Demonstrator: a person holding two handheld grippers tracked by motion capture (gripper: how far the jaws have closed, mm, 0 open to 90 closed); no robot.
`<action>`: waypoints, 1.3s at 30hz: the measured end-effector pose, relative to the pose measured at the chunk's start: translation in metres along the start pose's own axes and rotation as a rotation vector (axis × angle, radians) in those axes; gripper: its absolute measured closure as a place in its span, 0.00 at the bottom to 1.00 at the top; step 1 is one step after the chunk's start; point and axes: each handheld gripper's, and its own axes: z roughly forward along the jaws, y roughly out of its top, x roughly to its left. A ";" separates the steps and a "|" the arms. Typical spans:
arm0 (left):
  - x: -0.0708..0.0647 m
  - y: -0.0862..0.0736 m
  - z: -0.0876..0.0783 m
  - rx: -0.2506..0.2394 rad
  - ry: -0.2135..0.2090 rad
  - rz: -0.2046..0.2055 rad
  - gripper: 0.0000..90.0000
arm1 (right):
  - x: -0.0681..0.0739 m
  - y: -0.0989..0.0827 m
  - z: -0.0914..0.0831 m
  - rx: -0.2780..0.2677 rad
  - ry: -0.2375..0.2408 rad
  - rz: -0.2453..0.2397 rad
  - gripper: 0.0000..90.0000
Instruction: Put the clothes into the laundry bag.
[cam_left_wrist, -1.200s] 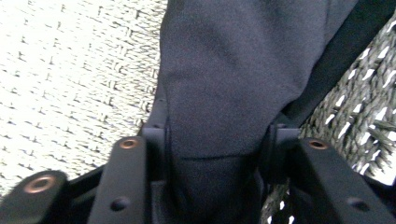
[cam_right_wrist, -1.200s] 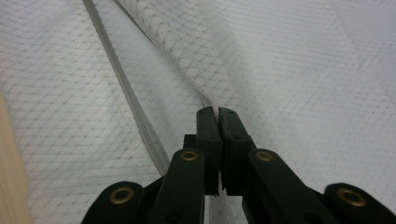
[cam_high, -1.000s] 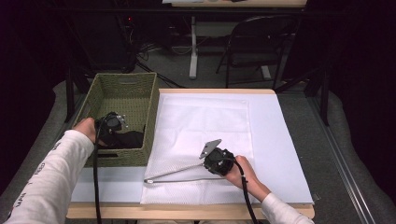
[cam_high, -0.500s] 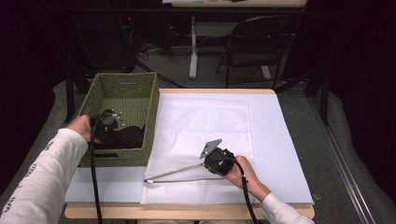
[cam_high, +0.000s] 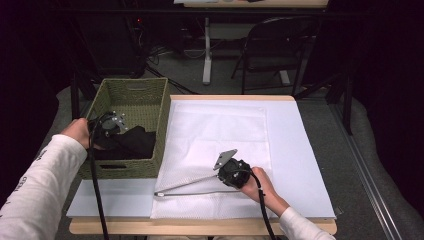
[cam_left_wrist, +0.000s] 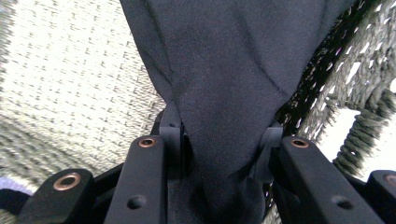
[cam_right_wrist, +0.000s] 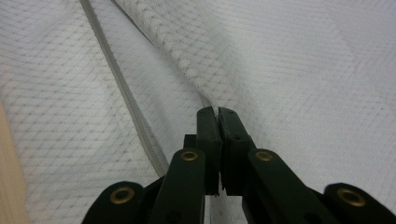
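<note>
Where the woven olive-green basket (cam_high: 131, 97) stands at the table's left, the left gripper (cam_high: 111, 131) hangs over its interior with a fold of black cloth (cam_left_wrist: 219, 84) pinched between its jaws; the jaws have just been closing a little on that fold; in the left gripper view the cloth is smooth, matte and finely woven, fanning upward from a narrow gathered neck at the pads, with the basket's coarse plaited wall (cam_left_wrist: 70, 93) behind it and a twisted rope rim at right; the rest of the cloth lies heaped in the basket's near end, apparently still resting on the bottom, though the high view is dim there. On the white table cover lies a flat, rectangular white mesh bag (cam_high: 220, 135); the right gripper (cam_high: 227, 167) is clamped tight on its upper layer near the front edge, raising a taut ridge; a grey zipper band (cam_right_wrist: 123, 98) runs just beside the clenched jaws across the diamond-patterned netting.
</note>
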 end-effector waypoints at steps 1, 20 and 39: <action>0.000 0.000 -0.001 0.002 -0.003 -0.006 0.73 | 0.000 0.000 0.000 0.003 0.000 0.000 0.99; 0.000 0.008 -0.027 0.032 0.032 0.006 0.74 | 0.000 -0.001 0.001 0.001 -0.001 0.005 0.99; -0.009 0.022 -0.078 0.060 0.065 0.051 0.74 | 0.002 -0.003 -0.001 0.008 -0.013 0.041 0.99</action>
